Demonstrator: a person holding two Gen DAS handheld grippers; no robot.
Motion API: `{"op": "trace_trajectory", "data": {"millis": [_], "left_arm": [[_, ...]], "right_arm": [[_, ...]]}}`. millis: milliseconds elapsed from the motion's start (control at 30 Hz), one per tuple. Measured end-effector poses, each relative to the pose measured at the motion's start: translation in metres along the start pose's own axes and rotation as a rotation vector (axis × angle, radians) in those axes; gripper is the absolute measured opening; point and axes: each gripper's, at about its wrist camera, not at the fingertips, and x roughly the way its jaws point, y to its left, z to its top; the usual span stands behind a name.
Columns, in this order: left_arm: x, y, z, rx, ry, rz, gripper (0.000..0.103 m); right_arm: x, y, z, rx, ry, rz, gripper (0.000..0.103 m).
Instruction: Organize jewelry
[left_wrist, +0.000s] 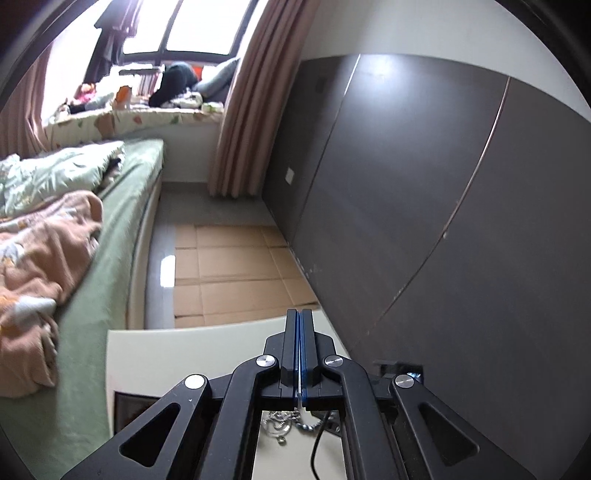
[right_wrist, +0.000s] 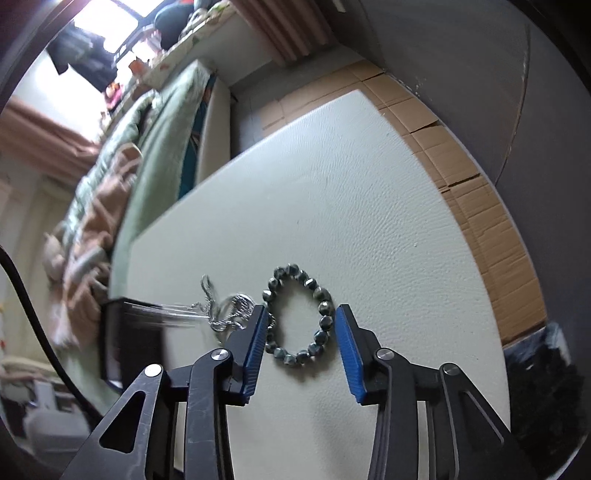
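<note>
A dark green bead bracelet (right_wrist: 320, 295) lies flat on the white table (right_wrist: 332, 184). My right gripper (right_wrist: 302, 308) is open and straddles it. Its left fingertip (right_wrist: 260, 321) overlaps the bracelet's left side, and the right pad stands just clear of the beads. To the left lies a silver chain (right_wrist: 229, 314), with a blurred strand stretching toward a dark box (right_wrist: 129, 343). In the left wrist view my left gripper (left_wrist: 298, 314) is shut above the table (left_wrist: 166, 350). A thin silver strand shows between its pads, and the rest of the chain (left_wrist: 280, 424) hangs below them.
A bed (left_wrist: 110, 258) with green sheets and a peach blanket runs along the left. Flattened cardboard (left_wrist: 229, 266) covers the floor beyond the table. A dark wall panel (left_wrist: 406, 221) stands on the right. A black cable (left_wrist: 317, 443) lies near the chain.
</note>
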Motion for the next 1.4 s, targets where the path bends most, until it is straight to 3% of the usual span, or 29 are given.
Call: {"op": "trace_trajectory", "data": {"millis": [133,267,400,467,500,533,600,767,1000,1400], "left_arm": [[0.005,0.008,-0.005,-0.007,0.042,0.032,0.000],[0.023,0.019,-0.027,-0.041,0.117,0.050,0.000],[0.051,0.022,-0.056,-0.050,0.239,0.075,0.000],[0.062,0.026,-0.069,-0.061,0.289,0.083,0.005],[0.069,0.028,-0.077,-0.067,0.314,0.087,0.018],[0.072,0.031,-0.084,-0.075,0.329,0.086,0.037],[0.077,0.035,-0.093,-0.094,0.336,0.078,0.058],[0.091,0.038,-0.116,-0.111,0.373,0.099,0.058],[0.123,0.042,-0.141,-0.065,0.459,0.189,0.058],[0.146,0.036,-0.166,0.276,0.568,0.329,0.051]], "right_arm": [[0.008,0.003,-0.001,-0.036,0.006,-0.075,0.037],[0.009,0.005,-0.002,-0.093,-0.016,-0.155,0.011],[0.004,0.002,-0.004,-0.119,-0.023,-0.152,0.010],[0.000,-0.002,-0.003,-0.107,-0.029,-0.131,0.010],[-0.004,-0.005,-0.003,-0.098,-0.037,-0.120,0.010],[-0.008,-0.007,-0.003,-0.089,-0.046,-0.113,0.010],[-0.014,-0.011,-0.001,-0.076,-0.062,-0.097,0.010],[-0.032,-0.020,0.001,-0.046,-0.098,-0.050,0.010],[-0.043,-0.021,0.001,-0.032,-0.114,-0.012,0.010],[-0.049,-0.017,0.004,-0.030,-0.122,0.006,0.010]]}}
